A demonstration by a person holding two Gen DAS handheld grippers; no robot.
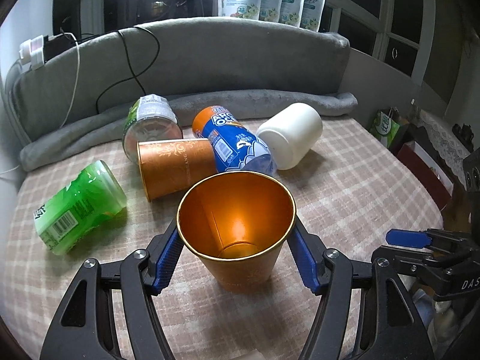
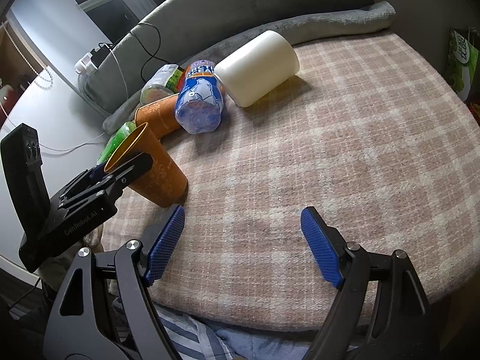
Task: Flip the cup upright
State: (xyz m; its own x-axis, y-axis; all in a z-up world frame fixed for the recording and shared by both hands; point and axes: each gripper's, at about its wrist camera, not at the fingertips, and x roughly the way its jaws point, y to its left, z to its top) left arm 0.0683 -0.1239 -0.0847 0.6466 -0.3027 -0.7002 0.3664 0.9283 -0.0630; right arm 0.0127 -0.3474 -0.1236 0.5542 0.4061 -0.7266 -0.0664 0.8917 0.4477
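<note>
An orange paper cup (image 1: 240, 255) with a gold rim stands mouth up on the checked cloth, tilted toward the left gripper; it also shows in the right wrist view (image 2: 159, 174). My left gripper (image 1: 237, 252) is shut on this cup, a blue pad on each side just under the rim. A second orange cup (image 1: 177, 168) lies on its side behind it. My right gripper (image 2: 243, 240) is open and empty, low over the cloth to the right of the held cup.
Lying on their sides behind the cups are a green bottle (image 1: 81, 207), a clear jar (image 1: 150, 126), a blue and orange bottle (image 1: 234, 144) and a white cup (image 1: 291, 135). A grey cushion (image 1: 240, 60) runs along the back. Cables hang at left.
</note>
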